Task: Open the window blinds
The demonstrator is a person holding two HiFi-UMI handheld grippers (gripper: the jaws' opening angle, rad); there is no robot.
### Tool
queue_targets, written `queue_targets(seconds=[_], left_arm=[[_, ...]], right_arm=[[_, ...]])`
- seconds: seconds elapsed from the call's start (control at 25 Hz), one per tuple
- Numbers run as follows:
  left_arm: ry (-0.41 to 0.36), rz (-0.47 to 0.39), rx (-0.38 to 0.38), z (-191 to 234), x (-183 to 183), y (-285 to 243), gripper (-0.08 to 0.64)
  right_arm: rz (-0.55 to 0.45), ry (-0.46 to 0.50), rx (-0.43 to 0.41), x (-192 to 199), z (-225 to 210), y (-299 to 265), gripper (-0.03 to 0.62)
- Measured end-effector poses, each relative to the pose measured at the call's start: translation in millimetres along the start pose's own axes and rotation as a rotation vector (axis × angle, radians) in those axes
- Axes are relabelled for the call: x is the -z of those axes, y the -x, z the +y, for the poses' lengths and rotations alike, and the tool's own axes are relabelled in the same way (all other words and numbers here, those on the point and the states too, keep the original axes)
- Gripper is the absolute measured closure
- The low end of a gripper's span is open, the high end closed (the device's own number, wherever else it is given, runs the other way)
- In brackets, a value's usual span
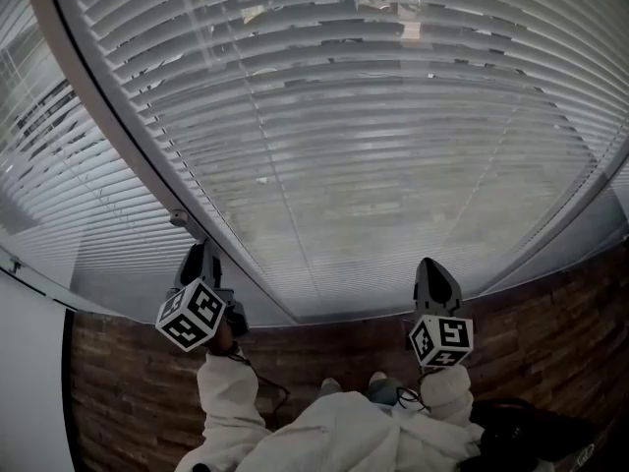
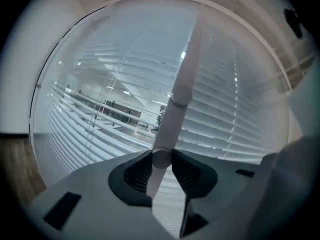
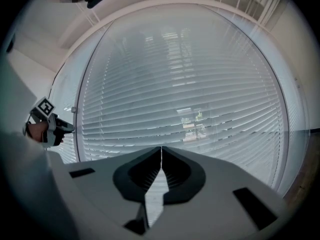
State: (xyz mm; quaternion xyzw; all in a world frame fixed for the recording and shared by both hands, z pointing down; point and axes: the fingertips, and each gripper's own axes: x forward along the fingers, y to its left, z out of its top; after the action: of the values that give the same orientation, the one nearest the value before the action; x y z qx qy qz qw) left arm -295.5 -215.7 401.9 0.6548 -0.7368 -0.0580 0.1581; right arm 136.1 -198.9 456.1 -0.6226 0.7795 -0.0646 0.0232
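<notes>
The wand (image 2: 176, 109) beside the blinds (image 1: 373, 146) is being clamped by the left gripper (image 2: 161, 157), likely to twist slats open, while the right gripper (image 3: 161, 150) is being held closed, empty.

No readable text (nor any numbers)

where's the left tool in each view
Head view: the grey left tool with its marker cube sits lower left.
Left gripper view: bottom centre, clamped on the white blind wand.
Right gripper view: small, at the left edge.
Shared landmark: the white slatted blinds.
</notes>
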Motion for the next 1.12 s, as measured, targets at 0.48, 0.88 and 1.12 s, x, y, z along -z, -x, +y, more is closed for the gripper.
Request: queue_targets(seconds=[0.48, 0.88, 1.12], left_arm=[[-0.61, 0.07, -0.138, -1.6, -0.9, -9.8, 0.437], [-0.885, 0.074, -0.194, -3.7, 3.1, -10.4, 0.437], [-0.881, 0.063, -0.19, -6.5, 5.8, -6.7, 0.437]], right_arm=[[-0.009, -0.005, 0.002, -3.4, 6.9, -9.0, 0.58], [-0.004, -0.008, 0.005, -1.1, 9.5, -9.1, 0.58], [-0.002, -0.005, 0.002, 0.1, 8.3, -6.2, 0.58]])
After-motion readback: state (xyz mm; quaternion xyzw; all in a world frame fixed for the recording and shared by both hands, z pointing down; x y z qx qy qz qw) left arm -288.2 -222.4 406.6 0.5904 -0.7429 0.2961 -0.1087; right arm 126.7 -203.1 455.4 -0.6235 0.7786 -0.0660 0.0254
